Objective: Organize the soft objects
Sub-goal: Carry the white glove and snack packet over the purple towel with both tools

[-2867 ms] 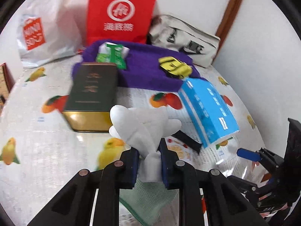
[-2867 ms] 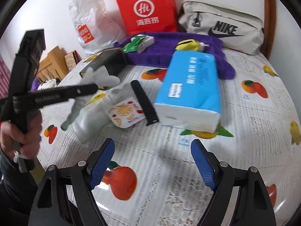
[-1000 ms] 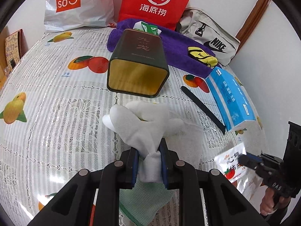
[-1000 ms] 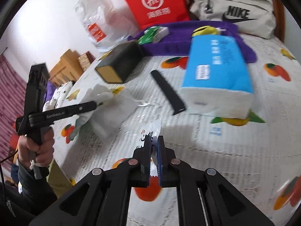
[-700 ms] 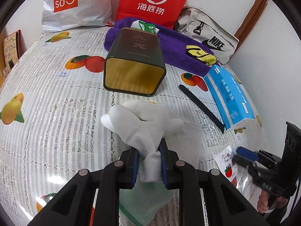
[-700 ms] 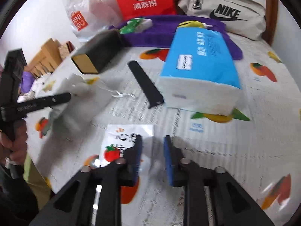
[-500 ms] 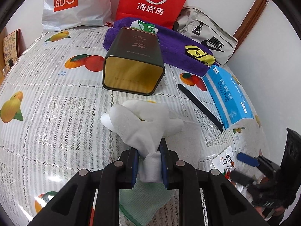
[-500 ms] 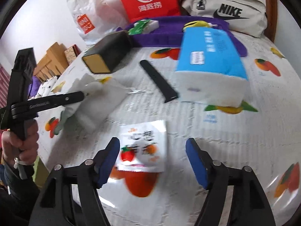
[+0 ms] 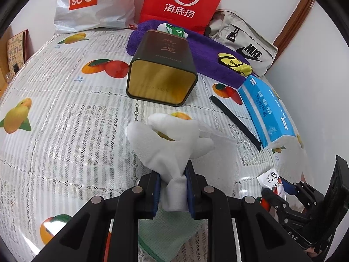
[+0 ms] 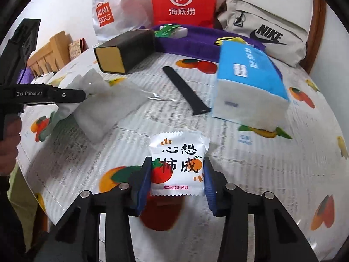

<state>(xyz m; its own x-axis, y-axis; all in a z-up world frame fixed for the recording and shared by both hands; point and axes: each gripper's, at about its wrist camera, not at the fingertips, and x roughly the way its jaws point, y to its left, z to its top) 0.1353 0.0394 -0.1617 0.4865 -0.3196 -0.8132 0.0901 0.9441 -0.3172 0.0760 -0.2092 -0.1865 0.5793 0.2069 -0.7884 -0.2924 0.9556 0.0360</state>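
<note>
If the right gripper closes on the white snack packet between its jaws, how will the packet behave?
The packet is a glossy, puffy sealed sachet, so it will probably crumple and may slip between the pads. It looks light and should lift easily. The right gripper straddles its sides, so pinching may buckle it.

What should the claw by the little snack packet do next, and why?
Probably close a bit more. The right gripper has its blue pads on either side of the packet, which lies flat on the table, and its jaws have just been closing, but they do not seem to press it yet. The left gripper already pinches the white cloth.
</note>
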